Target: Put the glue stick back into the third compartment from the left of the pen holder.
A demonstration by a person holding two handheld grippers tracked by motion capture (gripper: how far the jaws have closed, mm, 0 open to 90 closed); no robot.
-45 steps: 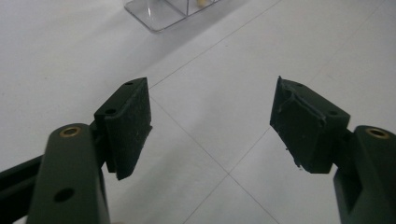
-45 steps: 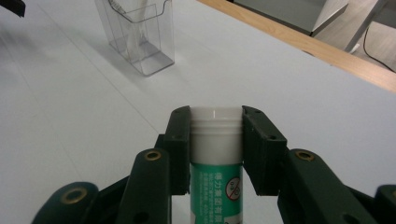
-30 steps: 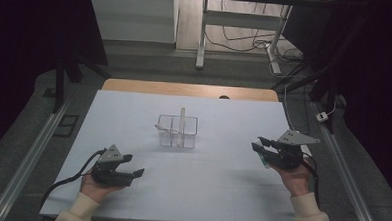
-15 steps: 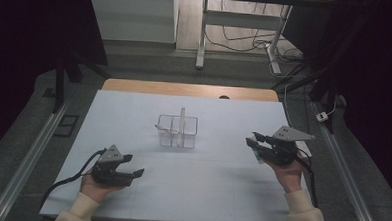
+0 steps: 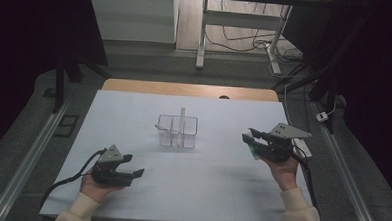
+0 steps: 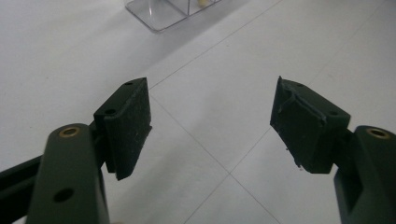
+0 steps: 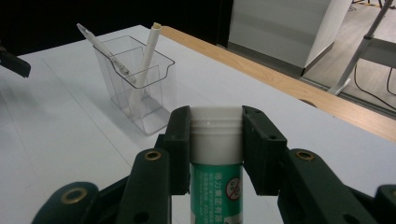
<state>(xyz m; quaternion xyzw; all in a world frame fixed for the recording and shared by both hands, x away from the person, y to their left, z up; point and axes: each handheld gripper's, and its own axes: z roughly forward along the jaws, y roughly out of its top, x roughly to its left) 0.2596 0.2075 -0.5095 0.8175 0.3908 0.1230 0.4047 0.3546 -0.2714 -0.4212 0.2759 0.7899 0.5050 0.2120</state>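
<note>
A clear plastic holder (image 5: 177,131) stands mid-table with a white pen (image 5: 182,115) upright in it. In the right gripper view the holder (image 7: 140,88) has two white pens (image 7: 148,60) leaning inside. My right gripper (image 5: 249,138) hovers right of the holder, pointing towards it. This right gripper (image 7: 216,126) is shut on a glue stick (image 7: 216,140) with a white cap and green label. My left gripper (image 5: 135,165) rests low at the front left. The left gripper (image 6: 212,107) is open, with bare table between its jaws and the holder's corner (image 6: 159,11) ahead.
A white sheet (image 5: 206,181) covers the table, and a strip of wooden edge (image 5: 185,88) shows at the far side. Metal rails (image 5: 26,158) run along both sides. Beyond the table are a white frame leg (image 5: 202,35) and floor cables (image 5: 247,40).
My right gripper has drifted slightly left, towards the holder, still gripping the glue stick. The left gripper has stayed put.
</note>
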